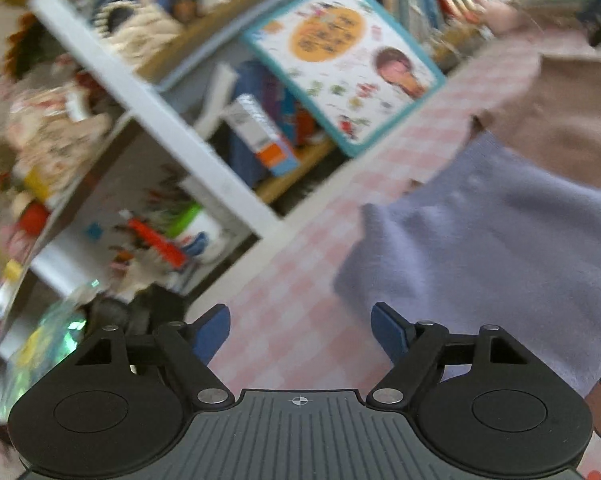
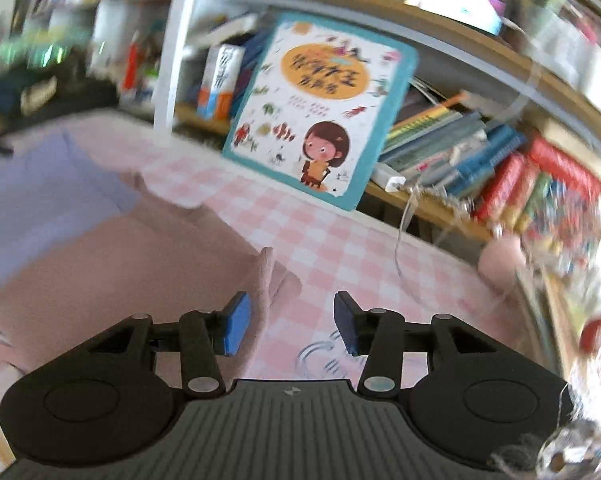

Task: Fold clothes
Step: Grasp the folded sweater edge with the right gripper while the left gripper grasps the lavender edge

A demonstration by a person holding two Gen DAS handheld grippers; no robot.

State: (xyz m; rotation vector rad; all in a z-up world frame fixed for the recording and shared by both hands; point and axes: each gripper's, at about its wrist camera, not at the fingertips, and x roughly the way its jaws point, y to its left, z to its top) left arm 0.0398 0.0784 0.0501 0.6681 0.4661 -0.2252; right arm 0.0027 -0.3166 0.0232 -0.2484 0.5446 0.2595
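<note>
Hovering over a pink-check worktop [image 1: 300, 280], both tools w/ jaws apart and nothing between them. Left tool [image 1: 298, 330] hangs above bare cloth cover, lavender garment [image 1: 480, 248] just to its right, near edge lying flat. Right tool [image 2: 288, 322] sits at the edge of a dusty-pink garment [image 2: 140, 264]; its left pad close beside a raised fold/ridge of that fabric, contact or not I can't tell. From the right wrist view the lavender piece [image 2: 40, 200] lies beyond the pink one, the two touching or overlapping, which on top is unclear. Both views smeared by motion blur, so fine edges not reliable. Behind the worktop: bookshelf [image 2: 460, 128] crammed w/ books, a teal-bordered picture book [image 2: 320, 108] leaning against it. Clear plastic hanger hook [image 2: 320, 356] lies on the check just ahead of right tool. Judgement: a reach-for-grip step, fold not yet begun on either piece; task looks early-to-mid. Next move prob. calls for right tool to drop and close on the pink edge ridge, left tool to shift right onto lavender or pink hem, both pinching one layer only, w/ hanger kept out of the way.
</note>
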